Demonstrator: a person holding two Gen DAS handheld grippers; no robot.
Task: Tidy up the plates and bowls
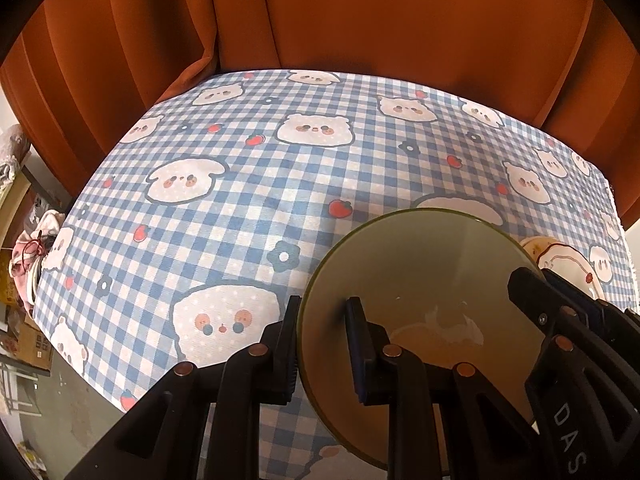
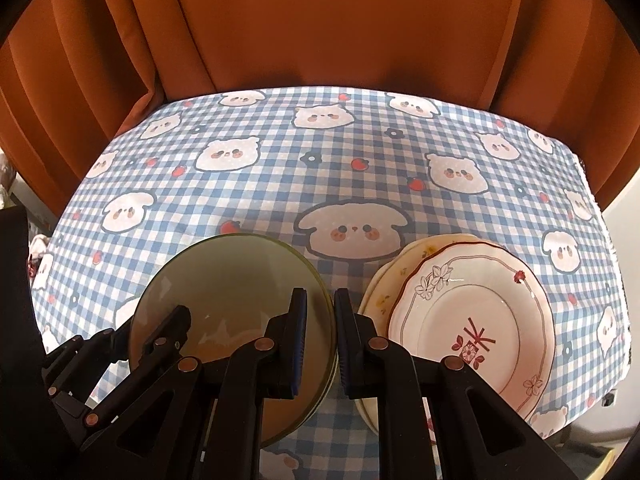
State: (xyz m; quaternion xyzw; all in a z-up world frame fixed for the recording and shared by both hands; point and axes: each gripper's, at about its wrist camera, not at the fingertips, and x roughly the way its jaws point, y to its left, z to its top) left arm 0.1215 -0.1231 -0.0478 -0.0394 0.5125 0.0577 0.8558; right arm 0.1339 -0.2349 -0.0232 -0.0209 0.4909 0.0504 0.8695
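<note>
Left wrist view shows my left gripper [image 1: 322,334] straddling the near-left rim of the green plate [image 1: 420,276], one finger outside the edge and one over the plate's face; the jaws look closed onto the rim. From the right wrist view, my right gripper [image 2: 320,334] does the same at the plate's right edge, jaws narrowed around the rim, though I cannot tell how firmly it bites. The green plate sits on the checked tablecloth [image 2: 248,184], just beside the stack of white floral plates [image 2: 472,312]. I judge I am at the lifting step: next I must raise both sides evenly and carry the plate onto that stack without tilting it.
</note>
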